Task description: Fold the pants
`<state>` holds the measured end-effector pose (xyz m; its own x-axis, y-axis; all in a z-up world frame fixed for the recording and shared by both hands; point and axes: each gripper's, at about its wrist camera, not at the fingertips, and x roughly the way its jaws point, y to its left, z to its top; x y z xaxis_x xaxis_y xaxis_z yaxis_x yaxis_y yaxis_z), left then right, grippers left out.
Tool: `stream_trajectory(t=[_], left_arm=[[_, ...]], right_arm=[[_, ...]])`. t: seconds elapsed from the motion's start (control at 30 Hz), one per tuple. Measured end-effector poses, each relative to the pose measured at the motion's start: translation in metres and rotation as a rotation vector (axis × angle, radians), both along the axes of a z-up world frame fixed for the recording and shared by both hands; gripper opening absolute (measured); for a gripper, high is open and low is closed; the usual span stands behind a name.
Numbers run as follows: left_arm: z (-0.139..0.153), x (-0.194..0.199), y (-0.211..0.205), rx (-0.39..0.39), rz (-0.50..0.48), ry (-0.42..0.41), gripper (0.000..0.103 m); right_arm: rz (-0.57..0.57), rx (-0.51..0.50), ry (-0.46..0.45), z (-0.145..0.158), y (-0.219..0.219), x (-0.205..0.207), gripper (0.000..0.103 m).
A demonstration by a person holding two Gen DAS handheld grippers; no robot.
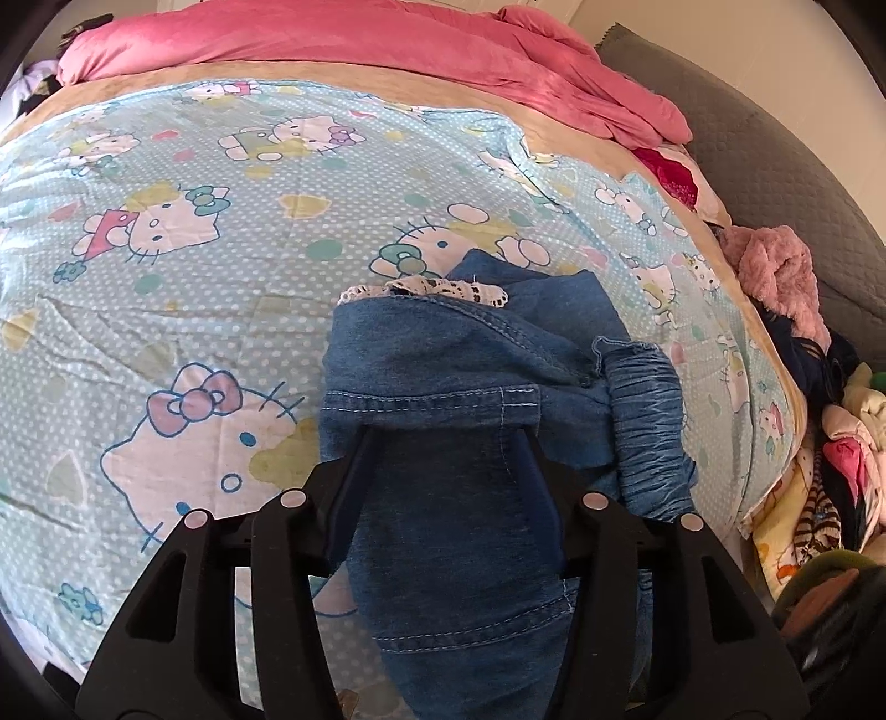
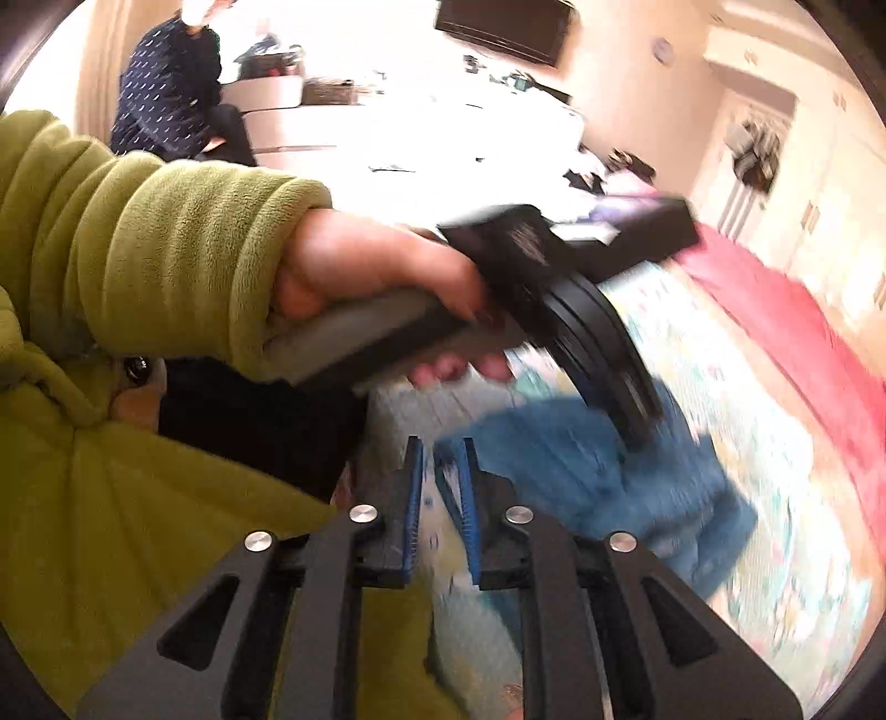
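Blue denim pants point(image 1: 470, 399) with an elastic waistband and white lace trim lie bunched on the Hello Kitty bedsheet point(image 1: 194, 232). My left gripper point(image 1: 448, 437) is open, its fingers spread over the denim with cloth between and under them. In the right wrist view my right gripper point(image 2: 441, 446) has its fingers nearly together with a narrow gap and nothing between them, held above the bed edge. The pants point(image 2: 581, 476) appear there as a blurred blue heap. The left gripper body point(image 2: 598, 310) also appears there, held in a hand with a green sleeve.
A pink duvet point(image 1: 387, 50) lies along the far side of the bed. A grey quilted headboard point(image 1: 775, 183) and a heap of mixed clothes point(image 1: 819, 432) are at the right. In the right wrist view a person point(image 2: 166, 83) sits across the room.
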<state>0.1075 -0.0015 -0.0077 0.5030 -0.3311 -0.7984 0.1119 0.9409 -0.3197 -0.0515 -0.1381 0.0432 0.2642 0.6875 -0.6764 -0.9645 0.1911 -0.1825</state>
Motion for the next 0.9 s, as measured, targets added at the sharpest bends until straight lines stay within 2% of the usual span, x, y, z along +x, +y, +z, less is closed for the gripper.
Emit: stream_trajectory(t=[0.13,0.23,0.3,0.43,0.5,0.6,0.8,0.9], left_arm=[[0.000,0.001,0.001,-0.003,0.000,0.006,0.043],[0.000,0.000,0.001,-0.002,-0.001,0.006,0.044],[-0.001,0.000,0.002,-0.004,-0.005,0.004,0.044],[-0.003,0.000,0.003,-0.011,0.001,0.001,0.045],[-0.002,-0.002,0.002,-0.006,0.004,-0.006,0.045],[0.004,-0.007,0.000,0.000,0.007,-0.018,0.050],[0.024,-0.022,-0.006,0.038,0.002,-0.083,0.055],[0.034,-0.028,-0.007,0.051,0.008,-0.112,0.060]], right_arm=[[0.003,-0.066,-0.031,-0.023,0.040,0.009,0.031],[-0.014,-0.162,0.053,-0.051,0.052,0.022,0.031],[-0.006,-0.156,0.041,-0.055,0.048,0.017,0.031],[-0.009,-0.107,0.131,-0.042,0.039,0.021,0.030],[0.002,-0.119,0.120,-0.039,0.037,0.014,0.030],[0.029,-0.104,0.175,-0.032,0.029,0.008,0.029],[0.002,-0.002,0.178,-0.003,-0.002,-0.008,0.030],[-0.035,0.069,0.170,0.015,-0.022,-0.012,0.042]])
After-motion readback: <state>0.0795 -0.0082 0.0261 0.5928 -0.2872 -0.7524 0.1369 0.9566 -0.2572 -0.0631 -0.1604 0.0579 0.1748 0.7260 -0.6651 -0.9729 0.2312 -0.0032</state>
